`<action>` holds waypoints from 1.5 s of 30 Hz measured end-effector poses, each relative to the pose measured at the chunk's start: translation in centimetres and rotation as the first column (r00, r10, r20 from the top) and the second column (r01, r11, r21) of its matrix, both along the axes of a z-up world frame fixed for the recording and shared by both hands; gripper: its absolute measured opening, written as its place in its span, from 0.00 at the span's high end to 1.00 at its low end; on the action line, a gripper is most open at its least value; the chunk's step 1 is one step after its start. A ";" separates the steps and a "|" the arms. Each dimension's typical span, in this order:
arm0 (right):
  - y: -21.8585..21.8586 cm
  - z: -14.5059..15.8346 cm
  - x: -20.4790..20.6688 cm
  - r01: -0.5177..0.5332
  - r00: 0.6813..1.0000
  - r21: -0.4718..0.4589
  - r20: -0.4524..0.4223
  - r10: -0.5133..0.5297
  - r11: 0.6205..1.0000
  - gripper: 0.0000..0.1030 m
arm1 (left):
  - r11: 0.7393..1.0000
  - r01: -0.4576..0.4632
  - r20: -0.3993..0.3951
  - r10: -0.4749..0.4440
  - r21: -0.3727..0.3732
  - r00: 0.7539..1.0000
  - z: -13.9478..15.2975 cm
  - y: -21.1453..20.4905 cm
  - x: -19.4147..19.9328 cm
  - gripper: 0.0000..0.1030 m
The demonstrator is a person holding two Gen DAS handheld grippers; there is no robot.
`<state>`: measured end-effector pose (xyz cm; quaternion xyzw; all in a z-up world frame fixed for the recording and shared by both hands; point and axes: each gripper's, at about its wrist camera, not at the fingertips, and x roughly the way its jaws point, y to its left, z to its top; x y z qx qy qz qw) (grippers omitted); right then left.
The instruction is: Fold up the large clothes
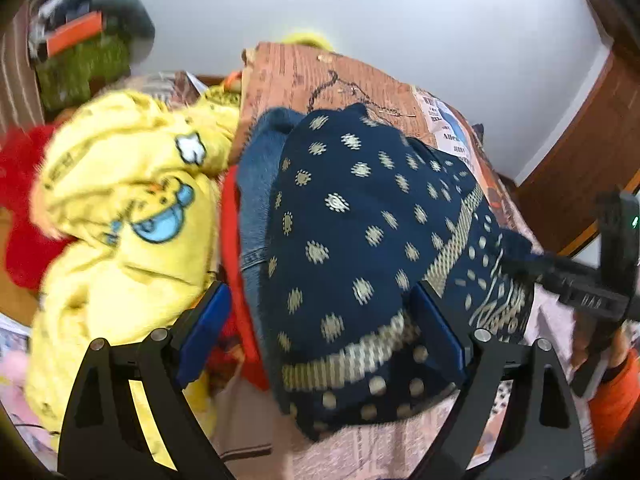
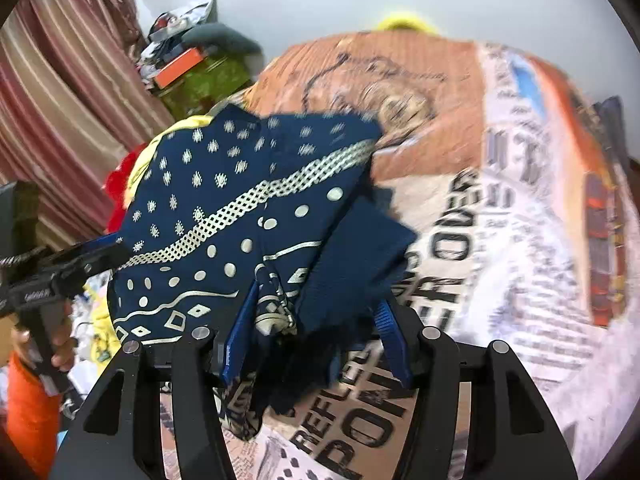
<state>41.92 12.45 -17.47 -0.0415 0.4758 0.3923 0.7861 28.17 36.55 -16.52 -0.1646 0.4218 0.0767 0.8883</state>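
A navy blue garment (image 1: 360,248) with a cream dot and band print lies bunched on the printed bedsheet (image 1: 360,80). My left gripper (image 1: 320,320) is open, its blue pads wide apart, with the garment's hem lying between them. In the right wrist view the same navy garment (image 2: 224,208) hangs in front of my right gripper (image 2: 316,336), and a bunched corner of it sits between the blue pads. The pads stand apart around the cloth; I cannot tell whether they pinch it. The right gripper also shows at the right edge of the left view (image 1: 592,288).
A yellow cartoon-print garment (image 1: 132,216), red cloth (image 1: 24,208) and blue denim (image 1: 256,184) are piled left of the navy garment. A cluttered green shelf (image 1: 84,68) stands at the back left. Striped curtains (image 2: 52,92) hang left. A wooden door (image 1: 588,152) is at right.
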 end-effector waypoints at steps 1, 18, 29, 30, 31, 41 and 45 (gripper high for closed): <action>-0.2 0.8 -0.5 0.015 0.999 -0.004 0.034 -0.015 1.000 0.48 | 1.000 0.006 0.005 -0.006 0.023 1.000 0.5 -0.5 -0.3 0.12; 2.7 -2.5 -4.4 -0.080 0.983 -0.145 0.154 0.103 0.986 0.39 | 0.995 0.056 -0.039 -0.053 0.082 0.998 -2.7 -5.1 -1.3 0.04; -2.8 0.1 -5.1 0.014 0.991 -0.107 0.130 0.000 0.994 0.36 | 0.990 0.044 -0.063 -0.035 0.137 0.997 -1.4 -7.4 -4.5 0.04; -3.3 1.2 -5.7 0.019 0.989 -0.095 0.151 -0.005 0.995 0.36 | 0.988 0.040 -0.060 -0.032 0.148 0.998 -1.1 -7.7 -4.8 0.04; -3.7 2.1 -6.0 0.020 0.986 -0.080 0.168 -0.007 0.997 0.36 | 0.986 0.034 -0.048 -0.026 0.160 0.999 -0.4 -8.2 -5.4 0.04; -7.3 11.9 -13.1 0.001 0.931 0.112 0.364 -0.042 0.994 0.36 | 0.960 -0.046 0.191 -0.008 0.276 0.982 10.4 -12.5 -11.5 0.04; -8.9 15.6 -16.5 -0.010 0.883 0.195 0.462 -0.083 0.981 0.36 | 0.955 -0.090 0.347 -0.015 0.284 0.938 15.2 -15.0 -15.1 0.04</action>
